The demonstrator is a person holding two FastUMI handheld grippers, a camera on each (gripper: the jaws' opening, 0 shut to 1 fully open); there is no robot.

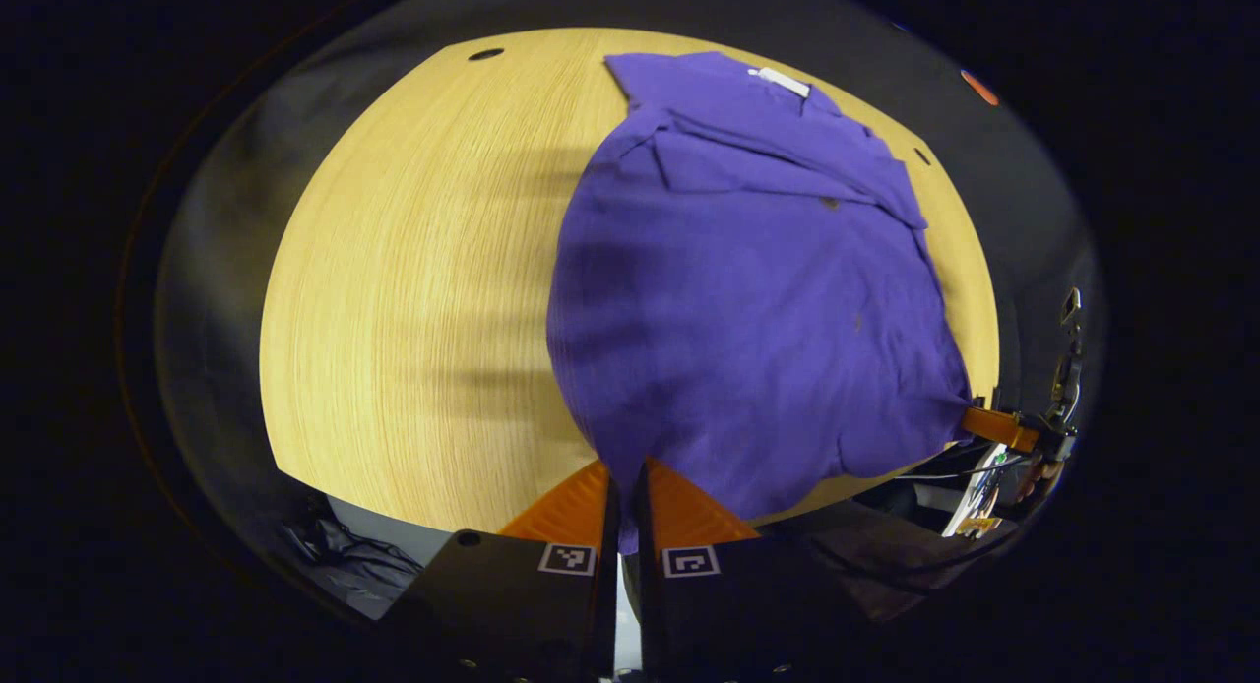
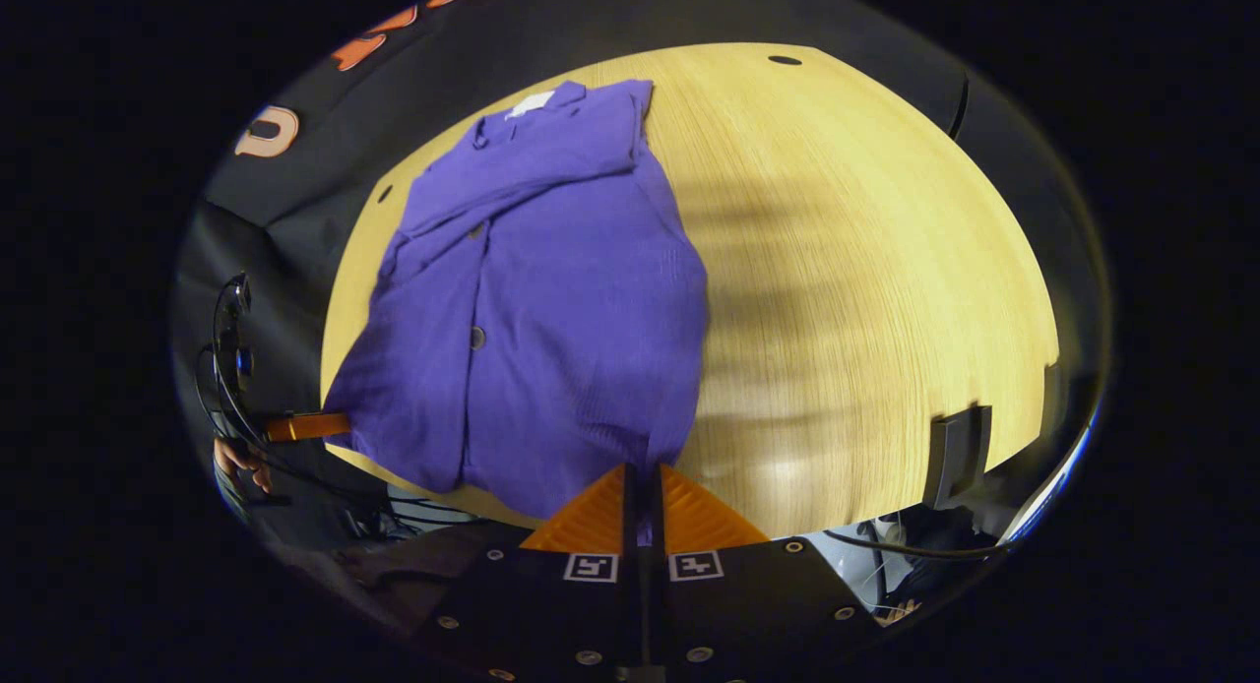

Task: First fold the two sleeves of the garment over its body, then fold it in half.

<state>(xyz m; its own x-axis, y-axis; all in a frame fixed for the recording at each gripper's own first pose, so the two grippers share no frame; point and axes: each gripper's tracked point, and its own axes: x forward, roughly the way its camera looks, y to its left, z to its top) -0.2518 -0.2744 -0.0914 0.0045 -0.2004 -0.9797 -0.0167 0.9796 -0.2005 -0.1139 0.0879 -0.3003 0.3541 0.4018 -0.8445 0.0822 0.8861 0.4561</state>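
Both views look forward and down from the table's point(image 1: 413, 299) near edge, close in, sharing the purple garment point(image 1: 748, 309) toward 12 o'clock.

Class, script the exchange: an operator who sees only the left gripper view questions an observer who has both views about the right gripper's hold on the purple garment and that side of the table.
Operator: Is the right gripper shut on the garment?
Observer: Yes. In the right gripper view its two fingers are closed, with the purple hem pinched between them.
Operator: Is anything on the table on that side?
Observer: A black block sits at the table's near edge, apart from the garment.
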